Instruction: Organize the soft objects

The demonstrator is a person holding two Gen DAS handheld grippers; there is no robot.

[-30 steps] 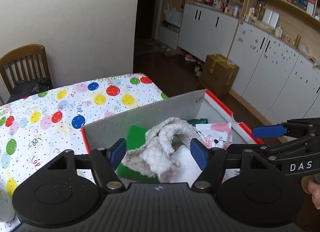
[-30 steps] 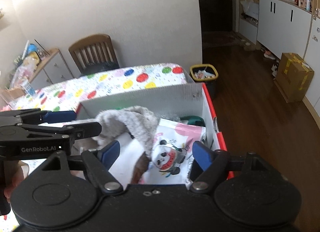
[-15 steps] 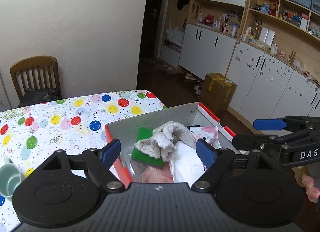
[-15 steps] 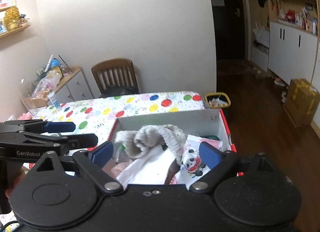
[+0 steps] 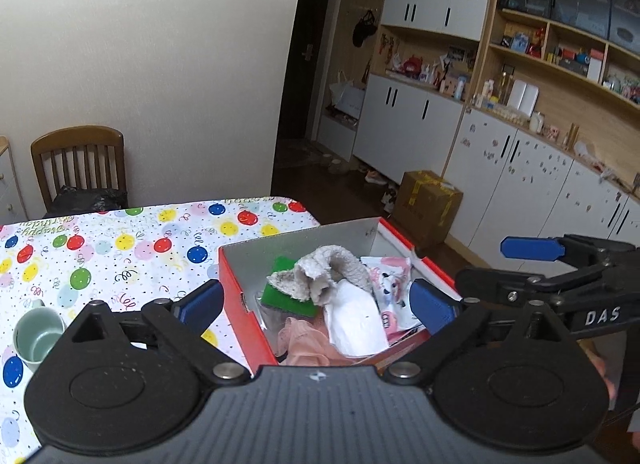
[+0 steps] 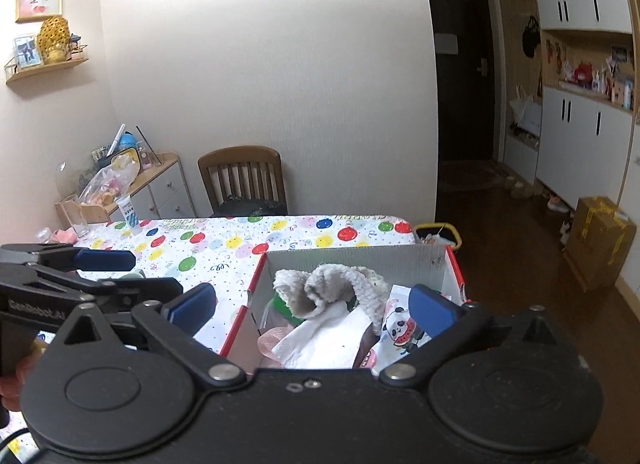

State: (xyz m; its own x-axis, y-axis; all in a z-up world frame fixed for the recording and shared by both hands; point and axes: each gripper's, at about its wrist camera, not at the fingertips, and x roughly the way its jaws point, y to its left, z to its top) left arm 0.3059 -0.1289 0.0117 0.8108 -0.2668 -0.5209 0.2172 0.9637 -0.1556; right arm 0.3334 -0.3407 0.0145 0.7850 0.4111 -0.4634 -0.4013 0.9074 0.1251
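The left gripper (image 5: 316, 302) and the right gripper (image 6: 312, 306) both hang above the box (image 5: 240, 296), fingers spread wide and holding nothing, probably so that the person can look over the contents. Inside the box lie the soft things: a white cloth (image 5: 354, 320) and a pink cloth (image 5: 304, 340) nearest, then a fluffy grey towel (image 5: 324, 268) on a green sponge (image 5: 286, 298), and a panda packet (image 6: 400, 332) at the right. The box stands at the edge of the balloon-patterned tabletop (image 5: 120, 248). A green cup (image 5: 36, 340) stands apart, at the left.

Pink cloth (image 5: 306, 338) half hidden under white cloth (image 5: 354, 324); box (image 5: 240, 300) near wall hidden.
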